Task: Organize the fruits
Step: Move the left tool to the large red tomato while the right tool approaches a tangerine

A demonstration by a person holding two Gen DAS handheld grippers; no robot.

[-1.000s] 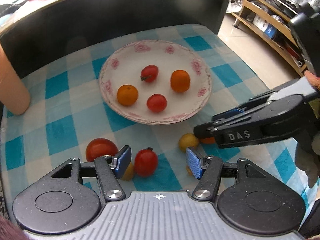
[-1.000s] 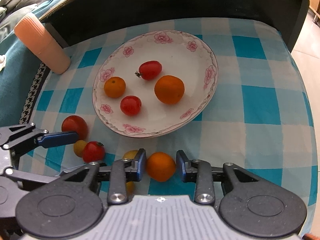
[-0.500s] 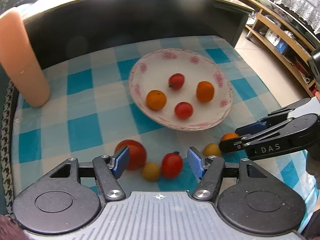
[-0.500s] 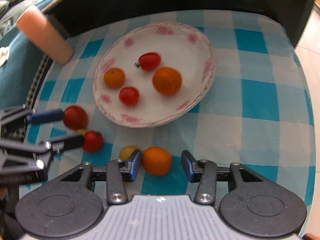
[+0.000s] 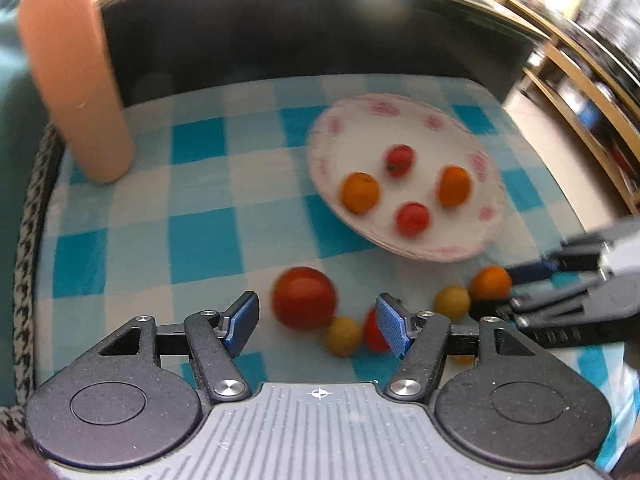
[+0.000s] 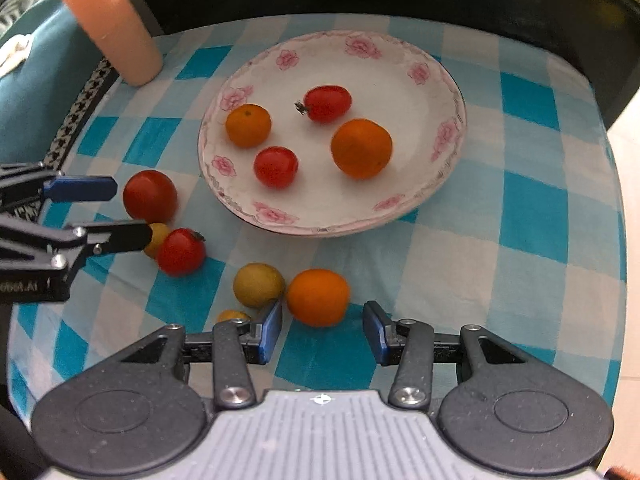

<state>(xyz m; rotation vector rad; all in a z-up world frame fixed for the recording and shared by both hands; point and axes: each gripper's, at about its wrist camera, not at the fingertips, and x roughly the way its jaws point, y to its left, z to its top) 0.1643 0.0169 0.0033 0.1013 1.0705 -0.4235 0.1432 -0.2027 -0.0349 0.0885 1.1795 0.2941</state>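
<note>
4 fruits (image 6: 362, 148) on plate (image 6: 420, 208); 6 loose fruits (image 6: 318, 297) on cloth.

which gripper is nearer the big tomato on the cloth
Left. The left gripper has its fingers on either side of the big tomato, not pressing it. The right gripper sits further along the cloth, open around an orange.

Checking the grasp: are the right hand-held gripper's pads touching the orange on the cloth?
Apart. The right wrist view shows checked cloth between the orange and both pads of the right hand-held gripper.
</note>
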